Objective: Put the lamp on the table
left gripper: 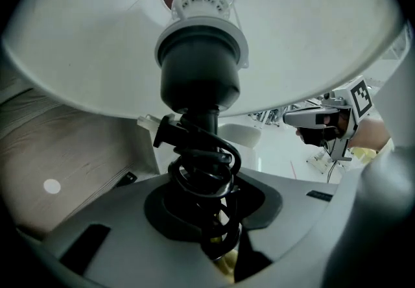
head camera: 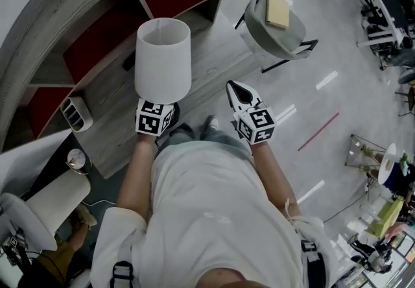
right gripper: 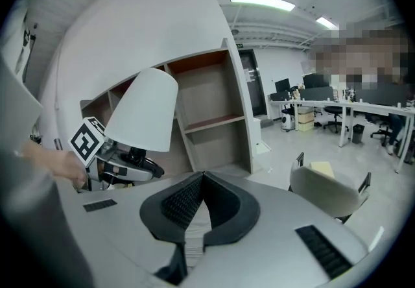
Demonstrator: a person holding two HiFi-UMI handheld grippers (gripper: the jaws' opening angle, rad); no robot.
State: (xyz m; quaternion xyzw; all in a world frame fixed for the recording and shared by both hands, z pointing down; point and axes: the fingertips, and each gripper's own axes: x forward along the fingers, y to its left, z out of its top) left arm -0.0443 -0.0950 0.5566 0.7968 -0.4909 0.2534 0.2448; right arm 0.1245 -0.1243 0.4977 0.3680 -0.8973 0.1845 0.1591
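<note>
Just in front of the curved shelf unit [head camera: 97, 40] the lamp [head camera: 163, 60] is riding upright in the air. The left tongs [left gripper: 207, 212] are clamping its cord-wound black stem, so it's calling for a level carry. The right tongs [head camera: 237, 90] are hanging closed, empty. Pale floor [head camera: 305, 92] is spreading right of the shelves, a grey chair [head camera: 275, 27] standing there — no worktop showing close by.

The right gripper [right gripper: 202, 175] has its jaws meeting at the tips with nothing between them. To the left, the left gripper [right gripper: 120, 167] grips the lamp [right gripper: 142, 111] below its white shade. Behind stands a shelf [right gripper: 211, 102]; to the right, a chair [right gripper: 324, 191].
</note>
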